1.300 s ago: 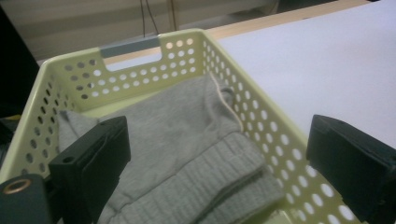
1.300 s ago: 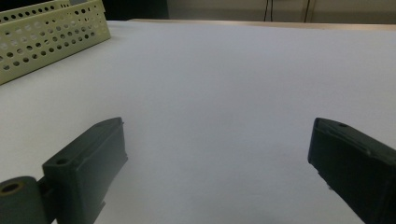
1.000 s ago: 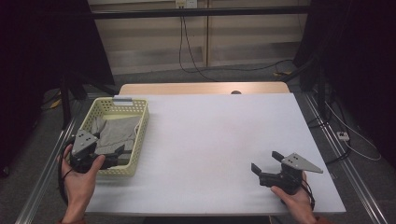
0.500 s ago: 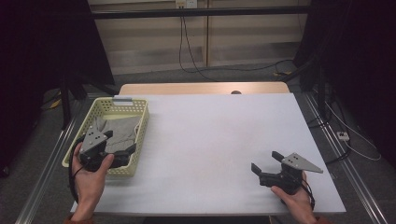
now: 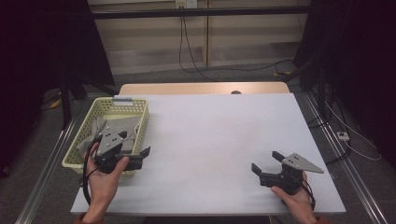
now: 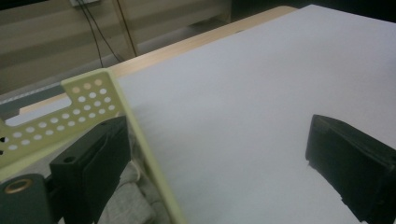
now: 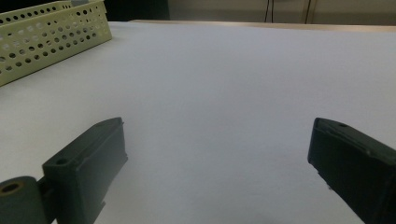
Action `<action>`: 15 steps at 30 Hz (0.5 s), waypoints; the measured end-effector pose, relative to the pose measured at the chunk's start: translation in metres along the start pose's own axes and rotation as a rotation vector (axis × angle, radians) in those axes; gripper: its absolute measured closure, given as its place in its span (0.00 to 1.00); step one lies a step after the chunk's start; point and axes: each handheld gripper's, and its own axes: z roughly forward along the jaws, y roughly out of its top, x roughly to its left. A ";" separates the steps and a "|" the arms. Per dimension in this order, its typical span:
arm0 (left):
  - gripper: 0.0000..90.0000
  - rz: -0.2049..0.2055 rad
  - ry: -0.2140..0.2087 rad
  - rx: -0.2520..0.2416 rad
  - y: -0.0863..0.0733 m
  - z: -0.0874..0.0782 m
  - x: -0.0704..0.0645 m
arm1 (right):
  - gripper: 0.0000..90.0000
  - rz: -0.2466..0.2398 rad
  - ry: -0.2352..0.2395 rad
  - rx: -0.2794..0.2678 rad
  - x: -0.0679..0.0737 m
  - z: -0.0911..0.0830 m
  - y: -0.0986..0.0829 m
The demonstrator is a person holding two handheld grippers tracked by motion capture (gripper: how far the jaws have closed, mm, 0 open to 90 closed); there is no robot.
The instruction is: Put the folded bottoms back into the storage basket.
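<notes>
A pale yellow perforated plastic basket [image 5: 140,122] stands at the left edge of the white tabletop [image 5: 219,135], with crumpled grey cloth [image 5: 95,133] lying in it. The left gripper [image 5: 142,156] straddles the basket's right wall near its front corner. The right gripper [image 5: 267,162] sits well apart, at the front right.

My left hand-held gripper [image 5: 140,157] is black, with a grey three-cornered plate on top dotted with small dark screws, and a black cable looping down at its 7 o'clock. Its jaws are thick, matte black blocks, one with a small round hole and a brass-coloured ring at the base. My right hand-held gripper [image 5: 266,163] looks the same: black body, grey plate, blocky jaws. A reddish sleeve edge shows at each wrist.
</notes>
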 end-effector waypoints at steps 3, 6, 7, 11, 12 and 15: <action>0.08 0.006 -0.018 0.000 0.002 0.006 -0.005 | 0.04 0.000 0.000 -0.001 0.000 0.000 0.000; 0.08 0.017 -0.035 0.006 0.004 0.011 -0.010 | 0.04 0.002 0.000 -0.001 0.000 0.000 0.000; 0.07 0.016 -0.041 0.004 0.004 0.012 -0.011 | 0.04 0.002 0.000 -0.001 0.000 0.000 0.000; 0.07 0.004 -0.057 0.014 0.003 0.021 -0.014 | 0.04 -0.001 0.000 -0.002 0.000 0.000 0.000; 0.07 0.000 -0.063 0.009 0.002 0.023 -0.016 | 0.04 -0.001 0.001 -0.002 0.000 0.000 0.000; 0.07 0.010 -0.077 0.022 -0.001 0.028 -0.022 | 0.04 0.000 0.001 -0.002 0.000 0.000 0.000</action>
